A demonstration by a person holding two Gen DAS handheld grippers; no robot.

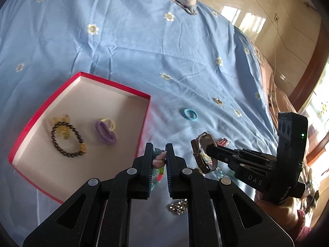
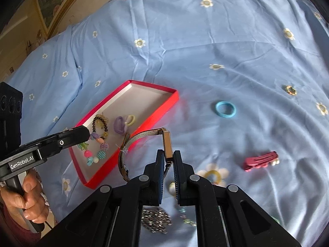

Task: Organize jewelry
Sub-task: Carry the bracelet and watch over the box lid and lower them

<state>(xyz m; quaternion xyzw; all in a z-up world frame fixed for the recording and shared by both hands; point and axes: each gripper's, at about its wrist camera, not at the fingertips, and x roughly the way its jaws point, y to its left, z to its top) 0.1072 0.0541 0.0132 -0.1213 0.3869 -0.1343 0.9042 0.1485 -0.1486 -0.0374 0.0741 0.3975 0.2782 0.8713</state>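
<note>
The right claw (image 2: pixel 169 158) is closed on a watch (image 2: pixel 168 144), gripping the slim rectangular case edge-on, lifted above the bed (image 2: pixel 185 51) just beside the near corner of the red box (image 2: pixel 131 140). The case is stiff and takes a firm pinch well; its metal sides look smooth, so it could slip if the grip loosens. The mesh strap (image 2: pixel 141 135) is limp and arcs out to the left before drooping, so it will swing and could snag the box's rim on the way in. The left claw (image 1: pixel 158 160) is closed on a chunky bead bracelet (image 2: pixel 96 150), which the right view shows dangling over the box's near end; its beads are hard and light on a slack string, best held by one or two beads. Already in the box lie a dark bead bracelet (image 1: pixel 67 140) and purple and yellow hair ties (image 1: pixel 105 130). Out on the bed rest a blue ring (image 2: pixel 225 110), a red clip (image 2: pixel 260 161), a yellow tie (image 2: pixel 212 175) and a glittery piece (image 2: pixel 156 220), all small and light; the ring and ties are soft and best pinched across the band.
</note>
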